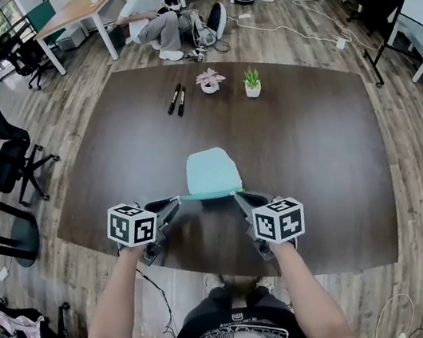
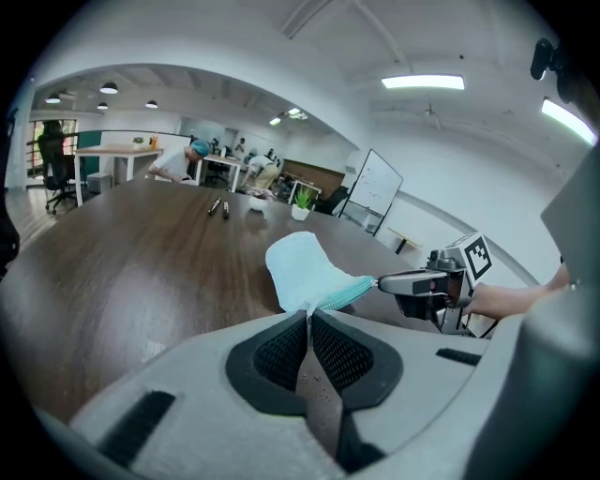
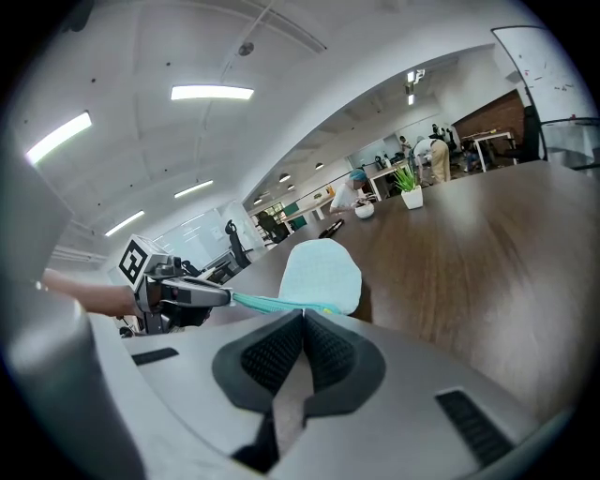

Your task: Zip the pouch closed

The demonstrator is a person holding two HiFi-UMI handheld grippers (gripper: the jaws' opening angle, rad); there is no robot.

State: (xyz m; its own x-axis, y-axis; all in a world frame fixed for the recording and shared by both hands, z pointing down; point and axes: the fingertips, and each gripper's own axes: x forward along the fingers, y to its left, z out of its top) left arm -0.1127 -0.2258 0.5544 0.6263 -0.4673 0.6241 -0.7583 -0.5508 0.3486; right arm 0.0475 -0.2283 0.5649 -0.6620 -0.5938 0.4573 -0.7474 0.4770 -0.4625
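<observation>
Above the table point(image 1: 329, 143) edge: I'm holding the pouch point(image 1: 212, 172).
Left gripper point(image 1: 178, 200): jaws clamping shut on its corner.
Right gripper point(image 1: 238, 193): jaws clamping shut on the opposite corner.

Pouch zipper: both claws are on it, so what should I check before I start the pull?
1. Left claw shut on one end of the light blue fabric pouch: ok.
2. Right claw shut at the other end of its teal zipper: ok.
3. Zipper line straight between the claws: ok.
4. Right claw on the slider tab itself: cannot tell.
5. How much of the zipper is already closed: cannot tell.
6. Black markers and small potted plants far from the pouch: ok.
</observation>
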